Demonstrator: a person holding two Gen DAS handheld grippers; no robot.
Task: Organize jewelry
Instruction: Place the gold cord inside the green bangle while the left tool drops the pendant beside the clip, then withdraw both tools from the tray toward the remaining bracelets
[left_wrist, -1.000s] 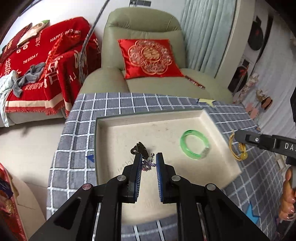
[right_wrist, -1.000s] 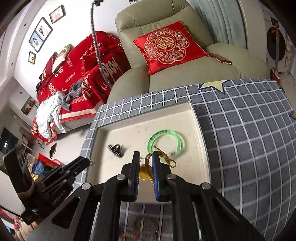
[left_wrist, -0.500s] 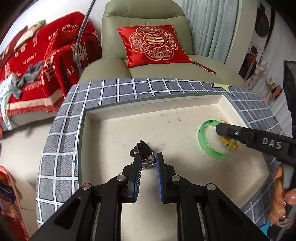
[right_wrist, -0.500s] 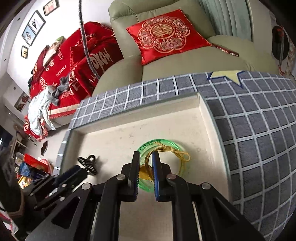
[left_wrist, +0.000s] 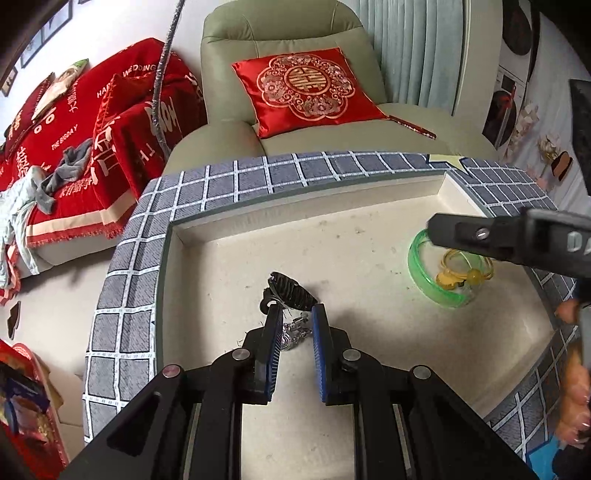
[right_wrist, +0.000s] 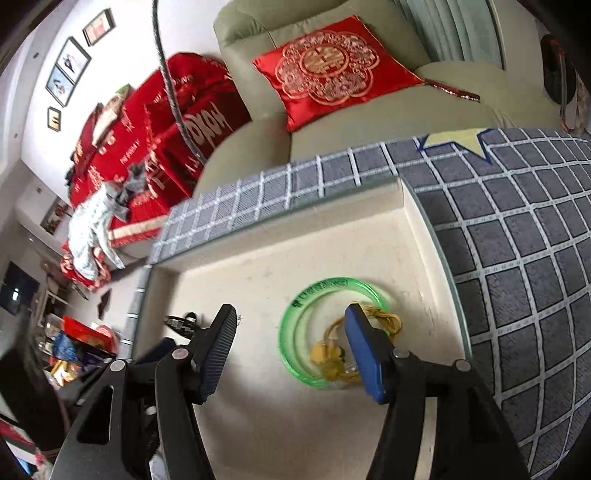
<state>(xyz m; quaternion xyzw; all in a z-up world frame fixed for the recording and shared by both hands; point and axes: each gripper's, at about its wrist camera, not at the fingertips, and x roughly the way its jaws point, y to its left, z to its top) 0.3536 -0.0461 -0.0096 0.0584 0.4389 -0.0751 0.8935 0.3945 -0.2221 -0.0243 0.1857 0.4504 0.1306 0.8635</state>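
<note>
The cream tray sits on a grey checked cloth, with a green armchair and its red cushion beyond the far edge.

The left gripper points down at the near-left part of the tray floor. Its jaws stand close together with a small silver piece of jewelry between the blue pads; the piece fills the narrow gap and touches the left pad, and the gripper appears to be pinching it. Just beyond the fingertips, touching or almost touching the silver piece, lies a black hair clip on the tray floor.

The right gripper is over the right part of the tray, and its jaws are opening, now spread wide. No pad presses on anything. Below and between the fingers lies a green bangle flat on the tray floor, with a yellow cord bracelet lying inside its ring; the right finger hides part of the cord and part of the bangle's right side. In the left wrist view the same bangle and cord sit near the tray's right wall, under the right gripper's dark finger. A hand shows at the right edge
</note>
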